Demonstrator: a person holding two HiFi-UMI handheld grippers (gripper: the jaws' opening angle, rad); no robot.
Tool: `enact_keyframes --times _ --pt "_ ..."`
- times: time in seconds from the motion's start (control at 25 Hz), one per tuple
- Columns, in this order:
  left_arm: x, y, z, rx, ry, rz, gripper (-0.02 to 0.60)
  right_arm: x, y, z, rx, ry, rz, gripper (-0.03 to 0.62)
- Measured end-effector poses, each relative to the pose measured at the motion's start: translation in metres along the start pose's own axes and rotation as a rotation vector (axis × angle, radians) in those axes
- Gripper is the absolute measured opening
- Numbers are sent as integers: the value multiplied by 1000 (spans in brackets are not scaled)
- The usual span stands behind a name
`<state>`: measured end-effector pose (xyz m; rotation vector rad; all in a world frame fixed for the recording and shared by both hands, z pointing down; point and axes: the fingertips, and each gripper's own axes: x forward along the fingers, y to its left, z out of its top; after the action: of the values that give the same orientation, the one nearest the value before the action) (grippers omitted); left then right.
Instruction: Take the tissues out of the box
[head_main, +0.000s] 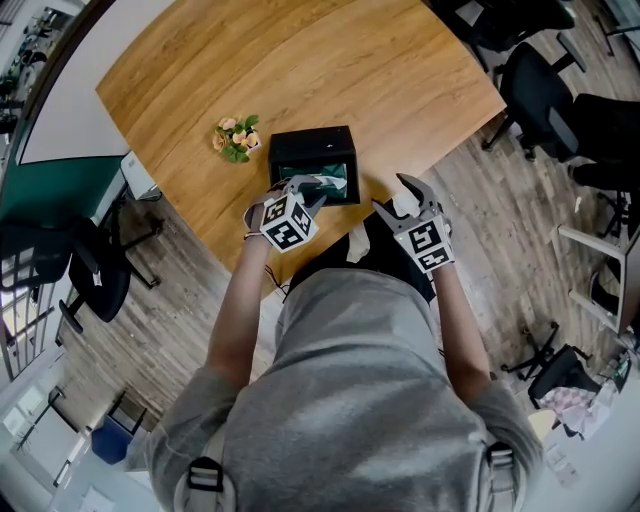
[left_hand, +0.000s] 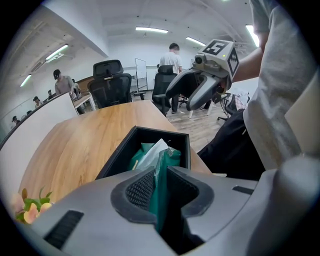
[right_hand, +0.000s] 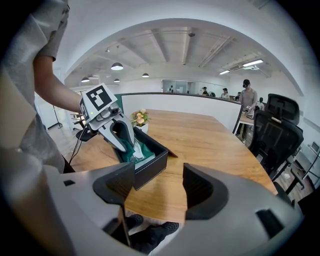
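1. Head view: the black box (head_main: 312, 138) stood near the edge of the wooden table (head_main: 300, 60), beside a small bunch of flowers (head_main: 236, 138). The left gripper (head_main: 318, 192) reached into it, and the right gripper (head_main: 400, 198) hung just to its right.
2. Left gripper view: the jaws were pinched on the green tissue pack (left_hand: 162, 167), which rose out of the box.
3. Right gripper view: the jaws stood wide apart with nothing between them.
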<state>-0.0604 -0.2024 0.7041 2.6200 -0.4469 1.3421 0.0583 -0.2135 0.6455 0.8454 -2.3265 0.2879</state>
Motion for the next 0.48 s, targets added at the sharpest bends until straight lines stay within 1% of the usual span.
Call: enact_keyframes --times 0.08,0.12,0.24,0.48 --pt "1 -1 -1 7 3 1 58 -1 0 -2 2 2 -3 307" --pt "1 -1 -1 5 2 1 49 -1 0 -3 3 3 -4 305" --pt "0 -1 -1 1 0 -1 35 -3 0 -4 5 4 -10 305" --pt "0 -1 0 12 -2 11 28 -5 0 -5 7 2 -15 304"
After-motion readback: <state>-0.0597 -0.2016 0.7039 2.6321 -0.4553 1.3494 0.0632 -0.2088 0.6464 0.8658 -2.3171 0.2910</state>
